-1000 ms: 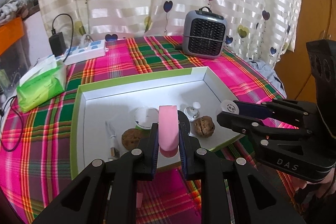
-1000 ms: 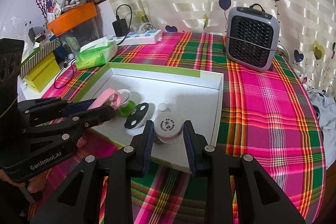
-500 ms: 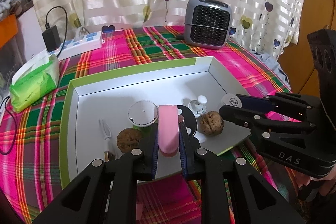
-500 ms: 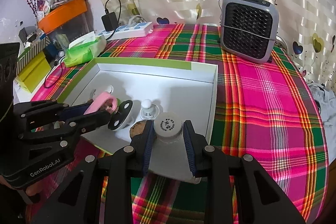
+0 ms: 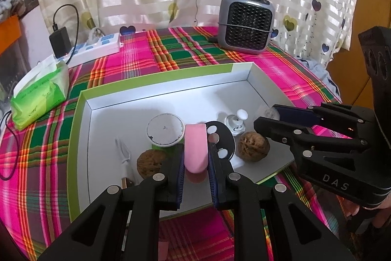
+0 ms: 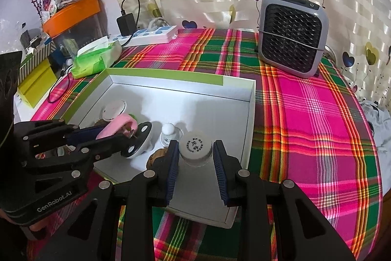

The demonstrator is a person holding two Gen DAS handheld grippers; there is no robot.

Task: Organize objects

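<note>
My left gripper (image 5: pixel 195 158) is shut on a pink oblong object (image 5: pixel 195 148), held over the white tray (image 5: pixel 156 87) with a green rim. My right gripper (image 6: pixel 194 158) is shut on a small white-capped jar (image 6: pixel 195 146) over the tray's near right part (image 6: pixel 251 114). In the tray lie two walnuts (image 5: pixel 254 146) (image 5: pixel 149 160), a white round lid on a green cup (image 5: pixel 165 130), a black oval piece with white dots (image 5: pixel 220 138), a white knob (image 5: pixel 236 121) and a small white tool (image 5: pixel 123 153). The left gripper also shows in the right wrist view (image 6: pixel 127 131).
A grey fan heater (image 5: pixel 245 23) stands at the back right of the plaid tablecloth. A green tissue pack (image 5: pixel 40 94) and a white power strip (image 5: pixel 95 48) with a black charger lie at the back left. An orange bin (image 6: pixel 72 14) and yellow box (image 6: pixel 36 82) sit beyond the table's left edge.
Both grippers have moved forward over the tray while holding their objects. The tray's contents appear closer and lower in both views.
</note>
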